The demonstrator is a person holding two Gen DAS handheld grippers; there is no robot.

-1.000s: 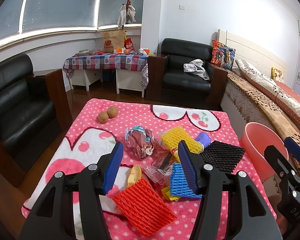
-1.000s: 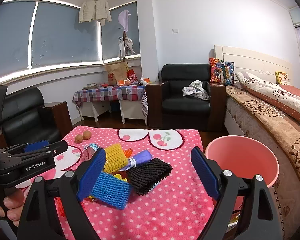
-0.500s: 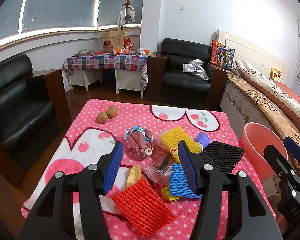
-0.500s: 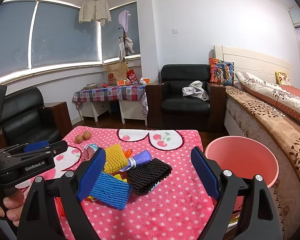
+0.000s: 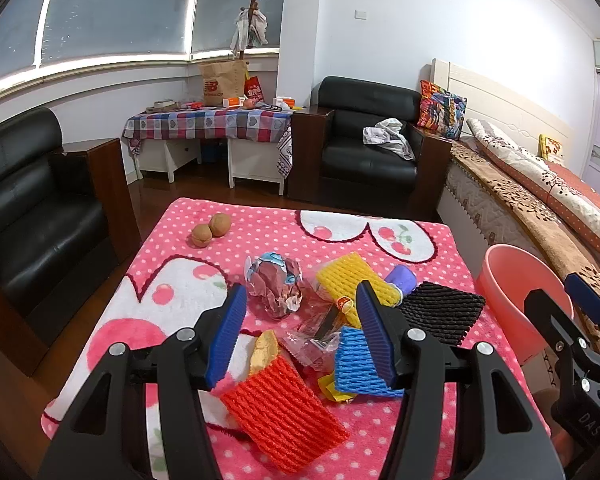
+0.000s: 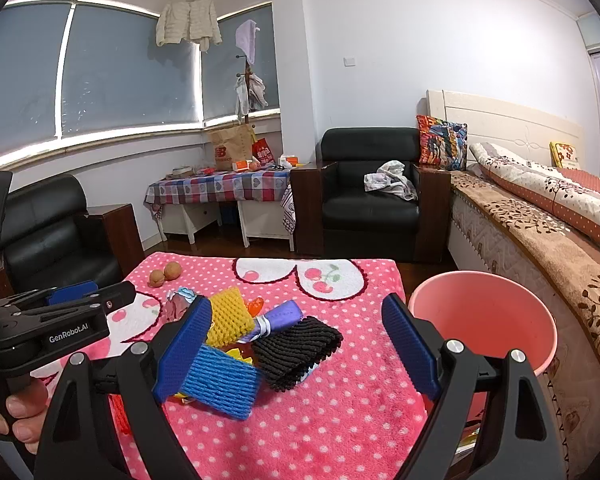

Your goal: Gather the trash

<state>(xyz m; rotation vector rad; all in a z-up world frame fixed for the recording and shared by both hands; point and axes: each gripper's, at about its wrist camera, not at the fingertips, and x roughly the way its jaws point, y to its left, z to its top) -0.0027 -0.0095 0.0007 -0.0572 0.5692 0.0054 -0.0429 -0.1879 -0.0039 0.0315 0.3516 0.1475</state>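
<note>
Blk claw, blue ribbed pads

- Two walnuts lie touching near the far left corner of the pink polka-dot table.
- Black armchair beyond the table's far edge, crumpled white cloth on its seat.
- Checkered side table under the window.

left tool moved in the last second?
No. The left tool frames the same red foam net and crumpled wrapper as before.
</note>
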